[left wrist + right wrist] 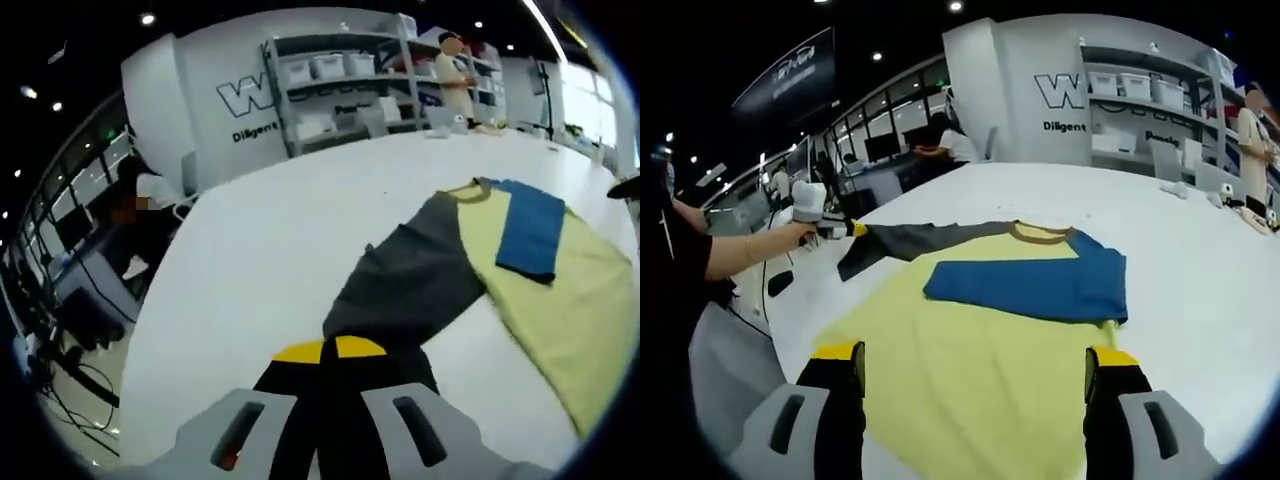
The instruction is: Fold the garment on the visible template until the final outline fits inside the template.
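Your left gripper is clamping its jaws on the grey sleeve end, sleeve stretching away over the white table. Your right gripper is hovering, jaws wide apart, over the yellow shirt body; beyond, the blue sleeve is lying folded across the chest.

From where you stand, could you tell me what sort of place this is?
Probably a robotics lab or workshop: storage shelves with bins, a logo wall, people at desks with monitors, and a big white table holding a shirt.
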A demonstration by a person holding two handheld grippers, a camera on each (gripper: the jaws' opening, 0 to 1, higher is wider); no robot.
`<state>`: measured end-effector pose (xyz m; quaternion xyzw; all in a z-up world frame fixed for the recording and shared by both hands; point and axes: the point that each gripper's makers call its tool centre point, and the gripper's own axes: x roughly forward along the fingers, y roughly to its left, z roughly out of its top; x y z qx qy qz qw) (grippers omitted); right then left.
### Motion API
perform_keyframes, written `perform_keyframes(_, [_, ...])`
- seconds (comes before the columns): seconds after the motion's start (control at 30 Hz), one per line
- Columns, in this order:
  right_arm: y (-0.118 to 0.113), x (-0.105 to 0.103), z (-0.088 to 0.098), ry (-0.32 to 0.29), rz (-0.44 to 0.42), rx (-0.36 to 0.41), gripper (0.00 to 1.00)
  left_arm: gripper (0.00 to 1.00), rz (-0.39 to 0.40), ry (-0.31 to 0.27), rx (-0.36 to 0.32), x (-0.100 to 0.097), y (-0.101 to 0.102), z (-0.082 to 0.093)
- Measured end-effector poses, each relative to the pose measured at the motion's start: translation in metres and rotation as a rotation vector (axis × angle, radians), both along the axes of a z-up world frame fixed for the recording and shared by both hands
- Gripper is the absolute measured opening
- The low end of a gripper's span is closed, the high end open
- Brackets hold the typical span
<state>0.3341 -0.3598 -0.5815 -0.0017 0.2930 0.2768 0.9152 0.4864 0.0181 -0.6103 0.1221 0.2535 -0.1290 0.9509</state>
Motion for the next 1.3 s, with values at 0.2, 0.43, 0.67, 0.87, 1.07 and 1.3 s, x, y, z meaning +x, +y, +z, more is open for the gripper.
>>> perform_keyframes(0.2, [-0.001, 0.001, 0.004, -0.006, 0.002, 0.0, 0.88, 0.0, -0.003, 0.004, -0.045, -0.002, -0.017, 0.014])
perform_keyframes(0.43, [-0.006, -0.003, 0.007, -0.012, -0.005, 0.001, 0.89, 0.0, -0.006, -0.017, -0.082, 0.006, -0.036, 0.033])
perform_keyframes(0.67, [-0.01, -0.008, 0.005, -0.007, -0.018, 0.002, 0.89, 0.0, -0.05, -0.056, -0.103, 0.019, -0.069, 0.053])
perform_keyframes(0.87, [-0.014, -0.008, 0.007, -0.009, -0.028, -0.001, 0.89, 0.0, -0.099, -0.085, -0.086, 0.028, -0.101, 0.062])
perform_keyframes(1.07, [-0.019, -0.01, 0.007, -0.01, -0.045, -0.001, 0.89, 0.0, -0.144, -0.097, -0.091, 0.031, -0.132, 0.069])
perform_keyframes(1.3, [-0.026, -0.015, 0.005, -0.003, -0.069, 0.002, 0.88, 0.0, -0.193, -0.115, -0.089, 0.034, -0.164, 0.079])
